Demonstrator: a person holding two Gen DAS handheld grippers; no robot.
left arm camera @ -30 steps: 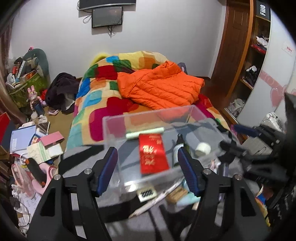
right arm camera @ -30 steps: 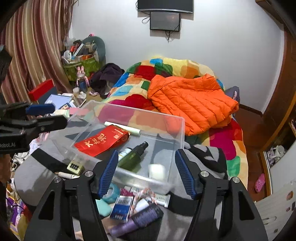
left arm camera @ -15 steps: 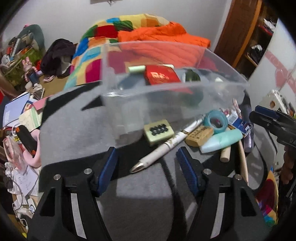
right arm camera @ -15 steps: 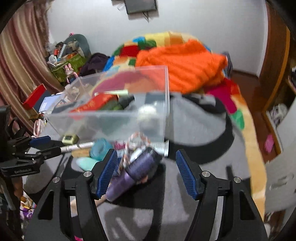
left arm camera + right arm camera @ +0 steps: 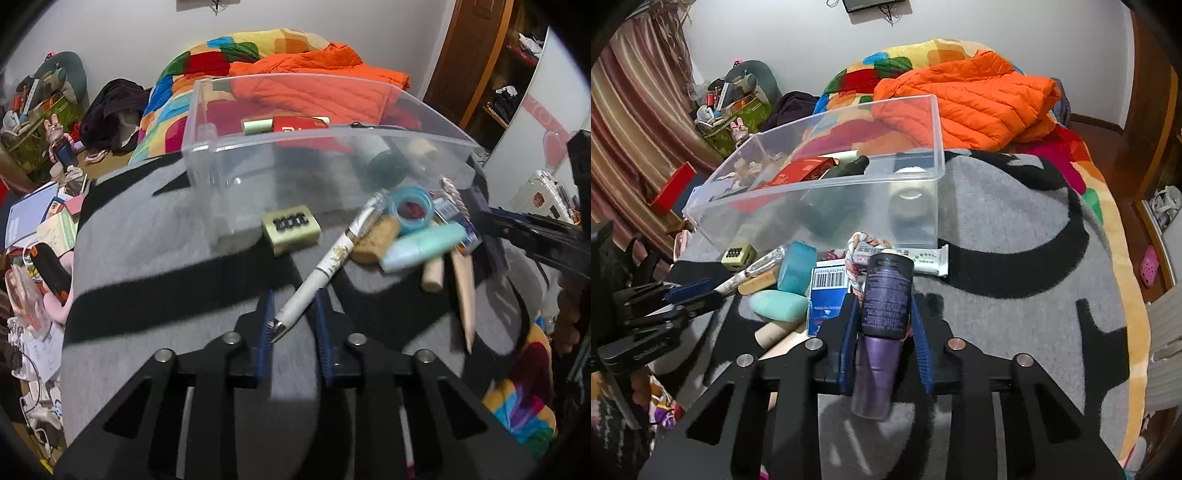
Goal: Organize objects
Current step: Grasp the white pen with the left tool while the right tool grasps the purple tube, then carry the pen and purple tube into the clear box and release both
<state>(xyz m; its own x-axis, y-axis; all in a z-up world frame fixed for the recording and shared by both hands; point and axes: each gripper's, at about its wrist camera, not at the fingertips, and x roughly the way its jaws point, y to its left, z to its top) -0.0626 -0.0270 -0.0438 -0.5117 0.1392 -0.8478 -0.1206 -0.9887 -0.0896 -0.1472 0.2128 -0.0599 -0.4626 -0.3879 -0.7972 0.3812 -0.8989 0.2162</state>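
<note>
left gripper (image 5: pixel 292 317) has just been closing and is pinching the tip end of the white pen (image 5: pixel 322 271), lying on the grey blanket just before the clear bin (image 5: pixel 325 140). right gripper (image 5: pixel 882 314) has just been closing too, clamping the purple bottle (image 5: pixel 884 299) mid-body. each probably needs lifting straight up, clearing the rim before dropping.

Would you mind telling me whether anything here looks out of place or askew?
Yes: loose items lie heaped outside the clear bin, including a combination lock and teal tape roll. The pen lies diagonally, pinched only near its tip.
</note>
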